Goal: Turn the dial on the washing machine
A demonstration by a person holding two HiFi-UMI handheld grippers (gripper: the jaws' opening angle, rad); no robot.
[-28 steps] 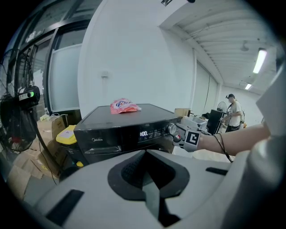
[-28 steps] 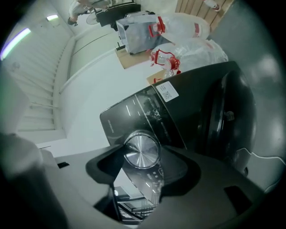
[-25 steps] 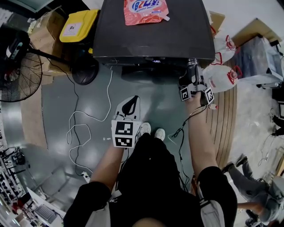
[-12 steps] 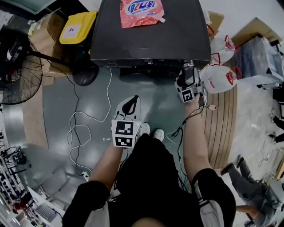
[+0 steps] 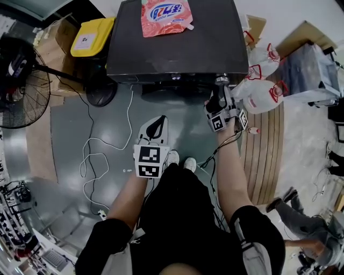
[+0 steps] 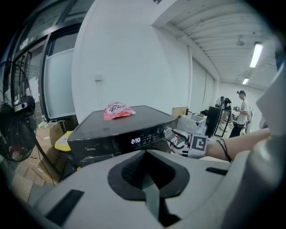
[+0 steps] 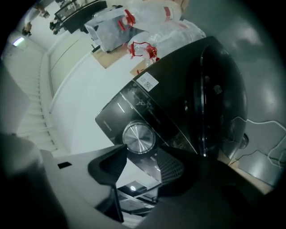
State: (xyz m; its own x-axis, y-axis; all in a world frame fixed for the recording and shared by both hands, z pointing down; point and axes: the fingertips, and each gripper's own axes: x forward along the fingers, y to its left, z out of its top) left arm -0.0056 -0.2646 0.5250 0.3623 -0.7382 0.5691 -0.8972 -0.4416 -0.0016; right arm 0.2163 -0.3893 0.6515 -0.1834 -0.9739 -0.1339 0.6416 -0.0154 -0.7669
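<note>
Now our right gripper [image 7: 142, 154] faces the front edge of the washing machine [image 5: 177, 48], jaws wide though they have just been closing a little, the dial [image 7: 139, 137] at their tips, ungripped, near the panel's right corner. White bags [image 5: 266, 96] crowd that side. Our left gripper [image 6: 145, 165] hangs over open floor [image 5: 67, 161], jaws together, nothing between them.

The head view's left edge crops the fan [image 5: 17, 83]; the sticker [image 7: 146, 82] on the washing machine [image 7: 187, 96] is unreadably small.

black washing machine [image 5: 207, 45], silver dial [image 7: 139, 137], pink pouch [image 5: 165, 12]
</note>
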